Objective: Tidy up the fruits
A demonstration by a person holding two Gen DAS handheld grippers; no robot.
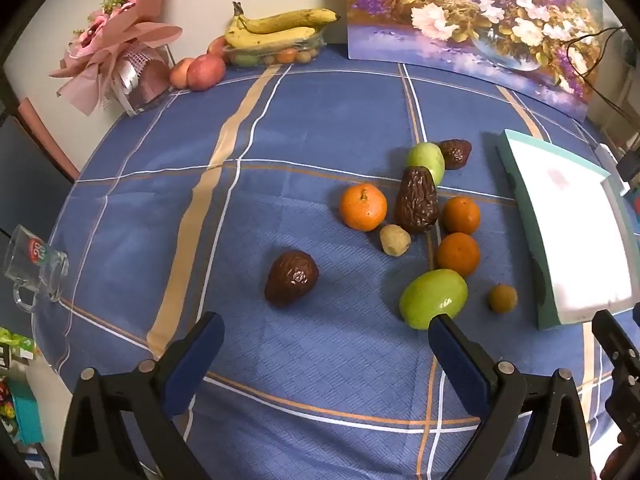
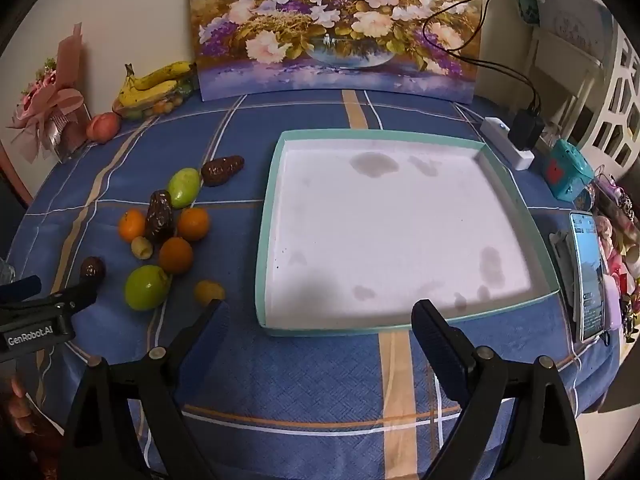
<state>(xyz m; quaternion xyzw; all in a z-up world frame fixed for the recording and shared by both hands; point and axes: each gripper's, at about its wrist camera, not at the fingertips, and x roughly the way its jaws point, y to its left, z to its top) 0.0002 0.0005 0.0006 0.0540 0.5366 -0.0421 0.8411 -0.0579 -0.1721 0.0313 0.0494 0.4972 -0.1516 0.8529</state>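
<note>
Loose fruit lies on the blue checked tablecloth: three oranges (image 1: 363, 207), two green fruits (image 1: 433, 298), three dark wrinkled fruits (image 1: 291, 278) and two small tan ones (image 1: 395, 240). The same cluster (image 2: 175, 255) shows left of the box in the right wrist view. A shallow teal box (image 2: 400, 135) with a white floor stands empty. My left gripper (image 1: 326, 326) is open and empty, just short of the nearest dark fruit and green fruit. My right gripper (image 2: 320, 308) is open and empty at the box's near edge. The left gripper (image 2: 44, 300) also shows at the left of the right wrist view.
Bananas on a glass dish (image 1: 276, 30), apples (image 1: 205, 72), a pink bouquet (image 1: 116, 44) and a flower painting (image 1: 472, 12) stand along the back. A glass mug (image 1: 34, 270) sits at the left edge. A phone (image 2: 588, 276), power strip (image 2: 508, 142) and teal clock (image 2: 568, 174) lie right of the box.
</note>
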